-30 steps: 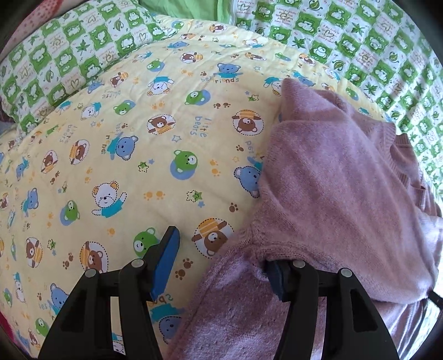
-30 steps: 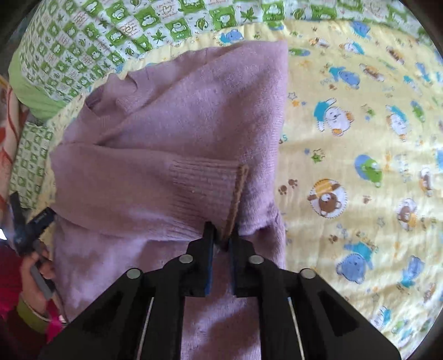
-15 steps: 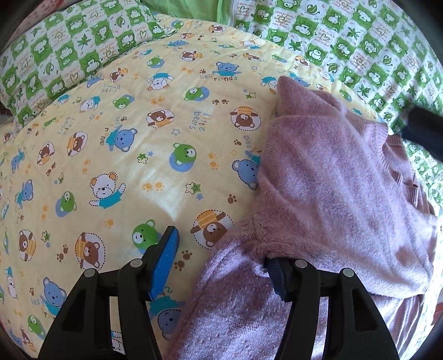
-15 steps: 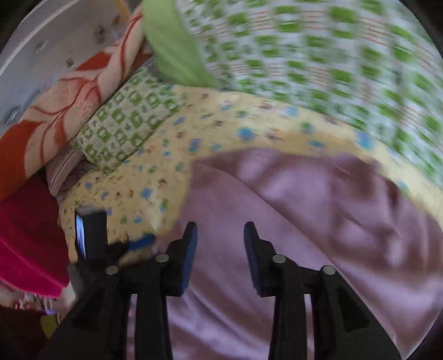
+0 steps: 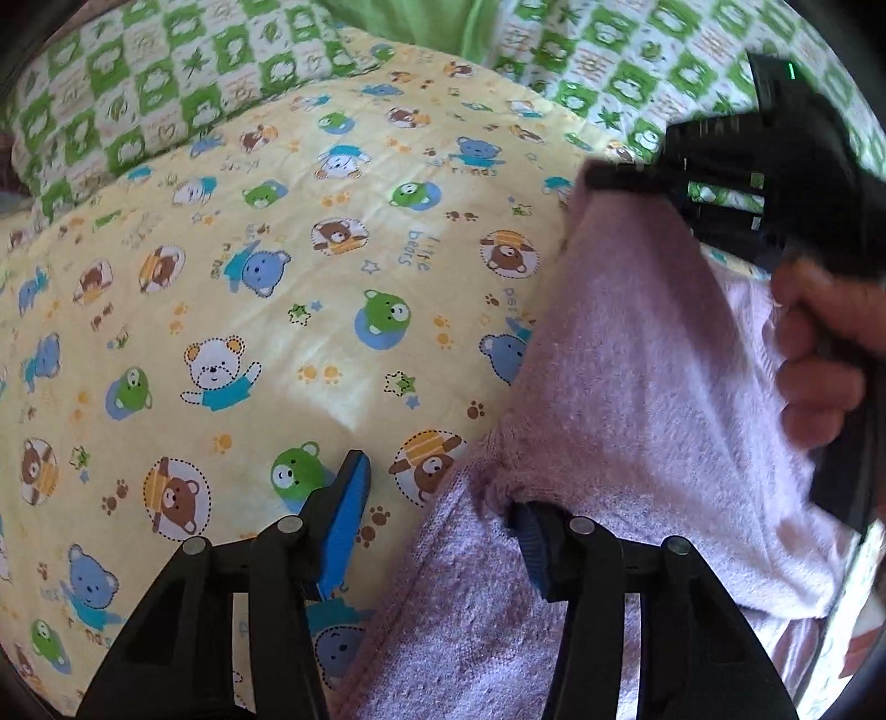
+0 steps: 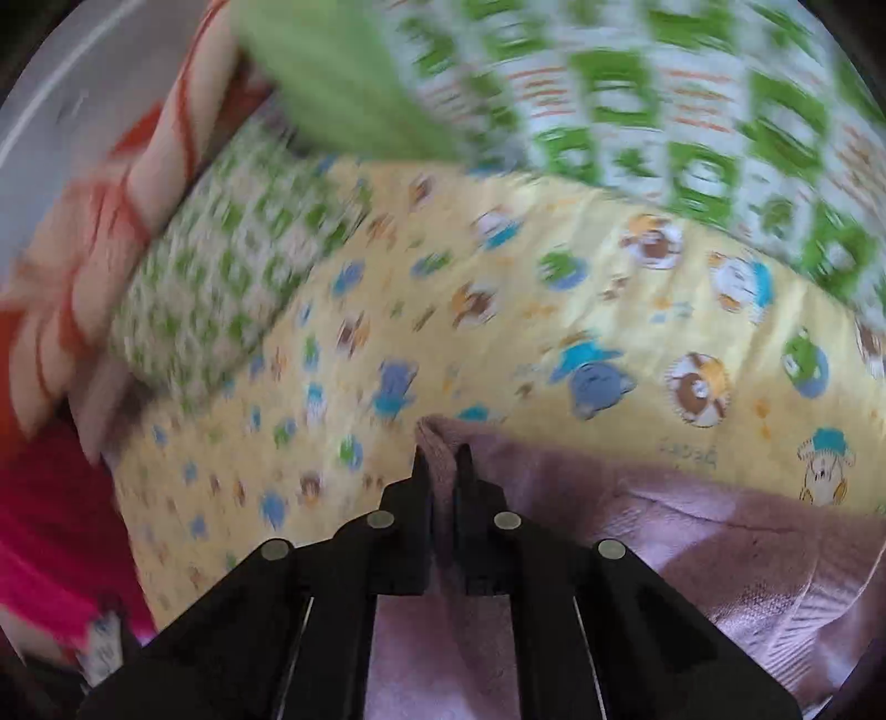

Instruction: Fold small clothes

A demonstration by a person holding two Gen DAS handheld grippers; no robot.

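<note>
A mauve knitted sweater (image 5: 637, 360) lies on the right side of a yellow bear-print sheet (image 5: 249, 277). At the bottom of the left wrist view, my left gripper (image 5: 437, 526) straddles the sweater's near edge. Its jaws are closing: the blue-padded left finger rests on the sheet, and the right one is tucked under a fold. At the far corner of the sweater, my right gripper (image 5: 601, 180) has its tips pinched on the cloth. In the right wrist view the right gripper (image 6: 440, 459) is shut on that corner of the sweater (image 6: 637, 531).
Green-and-white checked pillows (image 5: 138, 94) ring the far side of the sheet, with a plain green cloth (image 5: 421, 22) behind. A person's hand (image 5: 819, 365) holds the right gripper. A red and cream blanket (image 6: 111, 210) and pink cloth (image 6: 44, 543) lie at the left.
The right gripper let go of the sleeve cuff, swung across to the sweater's far corner, and shut on it; it now shows in the left wrist view. The left gripper's jaws have narrowed slightly.
</note>
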